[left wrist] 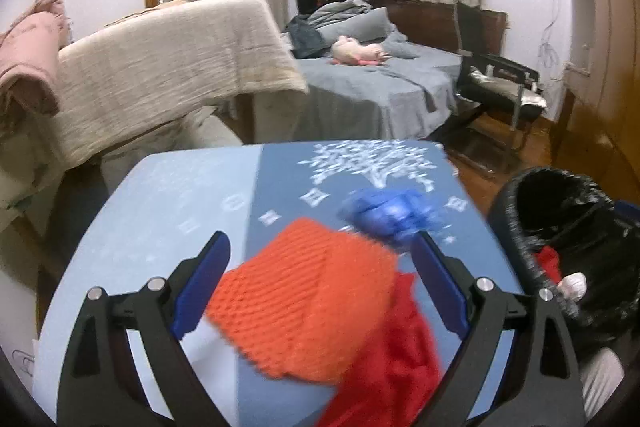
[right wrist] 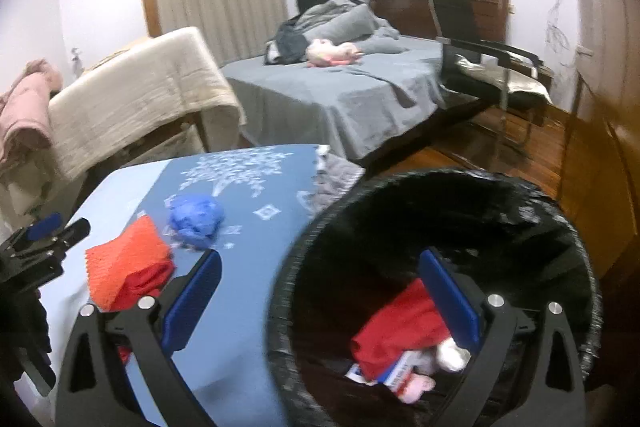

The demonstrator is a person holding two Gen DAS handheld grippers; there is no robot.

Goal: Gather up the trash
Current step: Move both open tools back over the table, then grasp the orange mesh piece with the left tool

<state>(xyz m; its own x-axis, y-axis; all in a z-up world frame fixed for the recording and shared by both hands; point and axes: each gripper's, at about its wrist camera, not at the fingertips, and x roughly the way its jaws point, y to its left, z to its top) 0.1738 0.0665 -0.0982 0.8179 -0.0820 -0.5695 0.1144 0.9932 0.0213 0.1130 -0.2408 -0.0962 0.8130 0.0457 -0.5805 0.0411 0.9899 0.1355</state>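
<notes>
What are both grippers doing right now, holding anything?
Left gripper: open, orange mesh between the fingers, not gripped.
Right gripper: open, empty, over the bin.

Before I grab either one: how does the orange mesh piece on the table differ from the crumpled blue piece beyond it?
The orange mesh piece is flat, netted and larger; the blue piece is a smooth, balled-up lump. The orange one lies on red material, between the left gripper's open jaws; the blue one sits farther up the tablecloth on its own. Both are still outside the bin.
</notes>
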